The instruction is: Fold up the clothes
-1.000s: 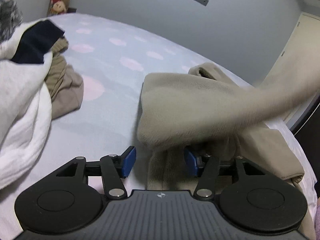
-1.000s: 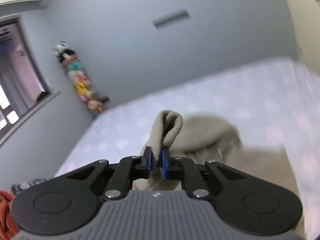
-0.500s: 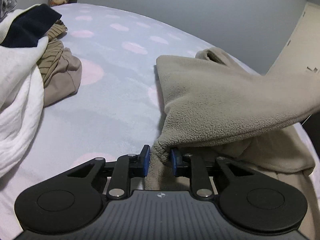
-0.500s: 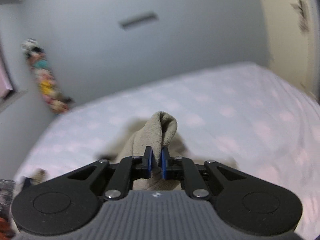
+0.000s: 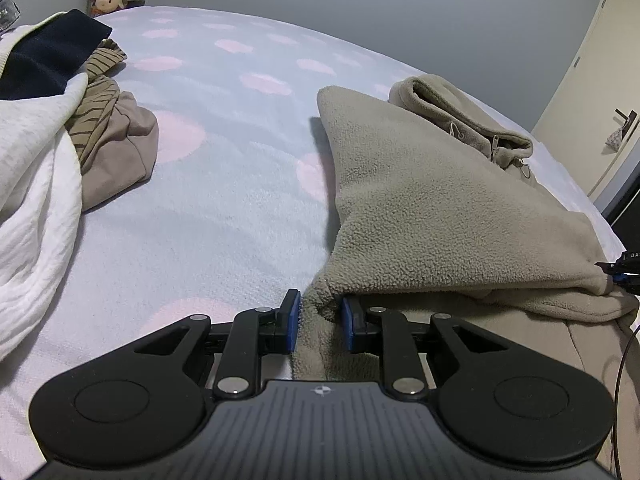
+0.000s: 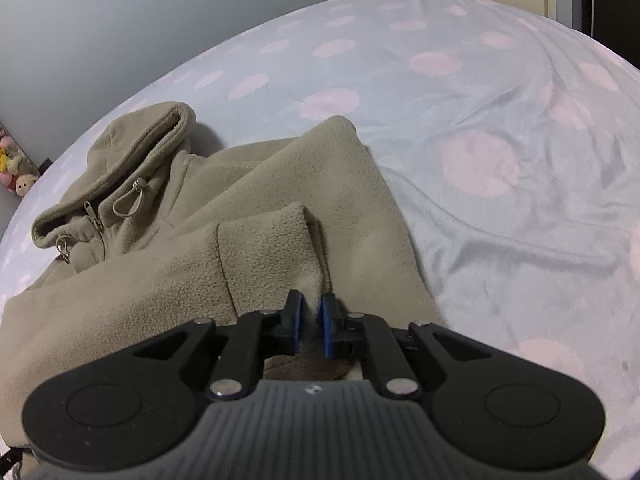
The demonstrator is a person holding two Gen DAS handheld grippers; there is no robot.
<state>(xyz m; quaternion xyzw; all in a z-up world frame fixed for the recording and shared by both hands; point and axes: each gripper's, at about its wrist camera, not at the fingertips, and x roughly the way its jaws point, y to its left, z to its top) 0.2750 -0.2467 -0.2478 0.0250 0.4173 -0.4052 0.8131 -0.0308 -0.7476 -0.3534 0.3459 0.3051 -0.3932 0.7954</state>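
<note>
1. While both grippers gripped the beige fleece hoodie (image 5: 420, 200), the sleeve that a second earlier hung lifted and blurred now lay folded across the body.
2. Left gripper (image 5: 319, 320) closed in from wide open and pinched the fleece fold; jaws stood apart by the cloth's thickness.
3. Right gripper (image 6: 311, 324) was clenched on the cuff (image 6: 264, 240), lowered onto the chest; earlier it pointed up at the wall.
4. Judged: sleeve fold about laid; release likely next.
5. Hoodie lay near the bed's (image 6: 500, 100) right edge, hood (image 6: 140, 136) toward the far side.
6. Fleece: thick, nubby, limp; metal zipper pull (image 6: 90, 210).
7. Other clothes (image 5: 60, 132) heaped at left edge: white waffle-knit, striped, navy.
</note>
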